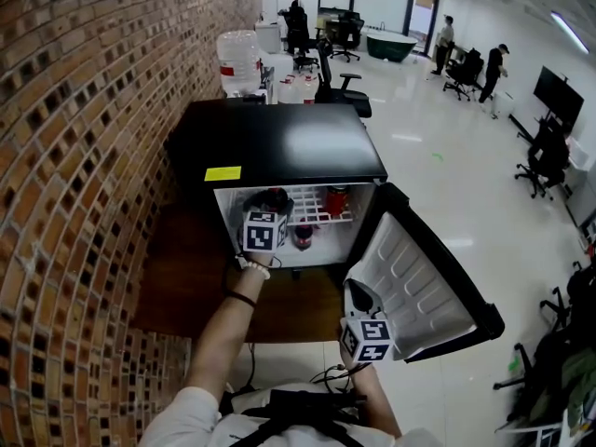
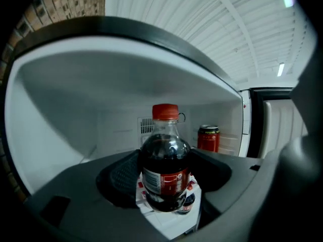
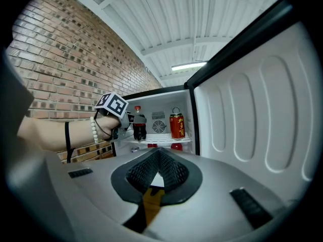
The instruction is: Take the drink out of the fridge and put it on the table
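The left gripper (image 2: 166,178) fingers (image 2: 123,174) pinch a red-capped cola bottle (image 2: 165,155) at the left end of the fridge (image 1: 279,147) shelf (image 1: 312,214); the print on its red label is unreadable. A red can (image 2: 208,138) with yellow characters stands at the shelf's right end. The right gripper (image 3: 157,169) fingers are pressed together, empty.

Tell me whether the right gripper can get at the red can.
Probably yes: the fridge door is open, the red can stands exposed on the shelf, and the left gripper holds the cola bottle off to its left.
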